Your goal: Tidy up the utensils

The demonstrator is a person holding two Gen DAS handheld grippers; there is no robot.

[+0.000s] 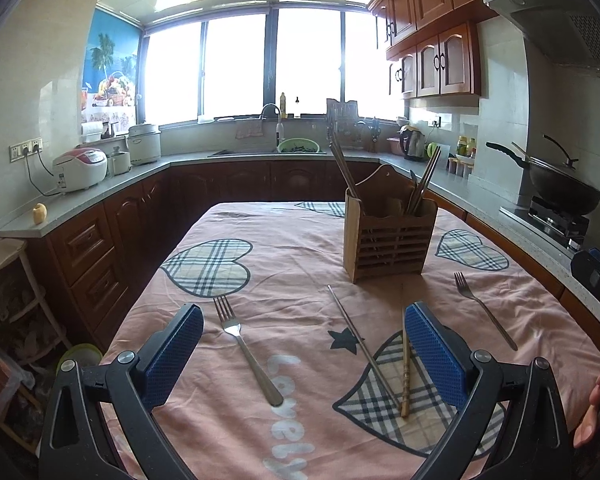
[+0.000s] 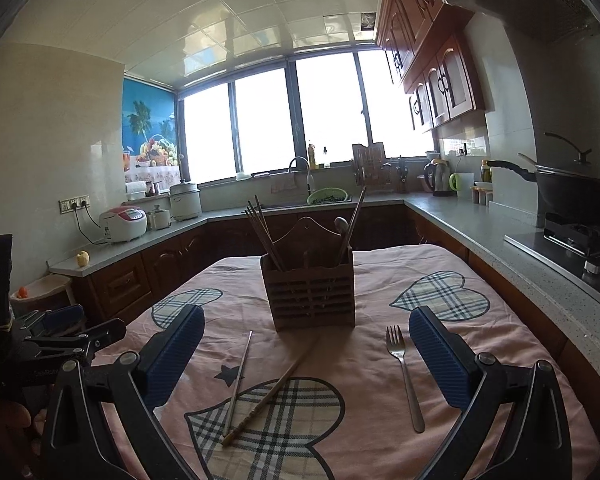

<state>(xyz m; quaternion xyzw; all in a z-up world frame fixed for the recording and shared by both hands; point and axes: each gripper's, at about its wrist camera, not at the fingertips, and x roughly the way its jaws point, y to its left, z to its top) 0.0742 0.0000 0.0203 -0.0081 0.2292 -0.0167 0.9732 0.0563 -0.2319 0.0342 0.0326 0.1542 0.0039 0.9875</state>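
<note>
Both the left gripper (image 1: 304, 354) and right gripper (image 2: 306, 354) were held wide apart and empty above forks (image 1: 246, 354) and chopsticks (image 2: 270, 388) scattered before the wooden holder (image 2: 310, 294).

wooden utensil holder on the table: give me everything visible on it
The wooden utensil holder is a brown box that looks like wood or bamboo, with a slatted front, a raised arched back panel with a small hole, and dividers inside. It stands upright on the pink tablecloth, towards the far half of the table. Chopsticks lean out on its left side; more chopsticks and a spoon on its right. Neither gripper touches it.
</note>
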